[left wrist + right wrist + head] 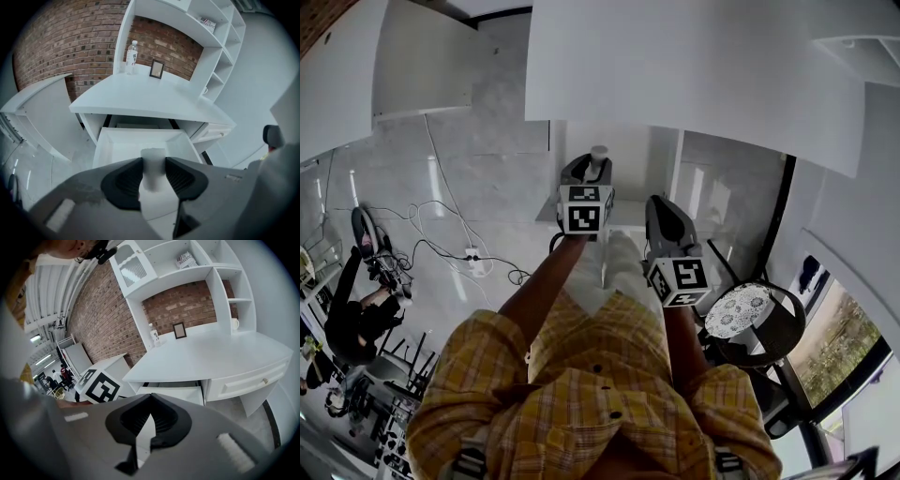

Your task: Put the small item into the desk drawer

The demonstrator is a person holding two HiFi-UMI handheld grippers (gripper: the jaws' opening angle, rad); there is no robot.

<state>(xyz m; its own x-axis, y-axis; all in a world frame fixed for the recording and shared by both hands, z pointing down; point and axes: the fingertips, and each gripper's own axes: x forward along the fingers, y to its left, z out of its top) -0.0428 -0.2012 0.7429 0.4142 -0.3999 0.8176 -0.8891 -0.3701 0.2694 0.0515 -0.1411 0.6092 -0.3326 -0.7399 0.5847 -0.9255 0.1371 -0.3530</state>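
Jaws of L gripper (pixel 153 169) clamped on small item (pixel 153 159), white, upright; held lined up w/ open drawer (pixel 123 140) under desk (pixel 154 98), prob. for drop inside. R gripper (pixel 151 401) jaws closed, nothing held, parked right, clear of drawer.

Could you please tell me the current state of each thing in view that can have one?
desk drawer: pulled open.
small item: held between the left gripper's jaws, not yet in the drawer.
left gripper: shut on the small item.
right gripper: jaws together, nothing between them.
side drawer: closed.
bottle: upright on the desk.
picture frame: standing upright.
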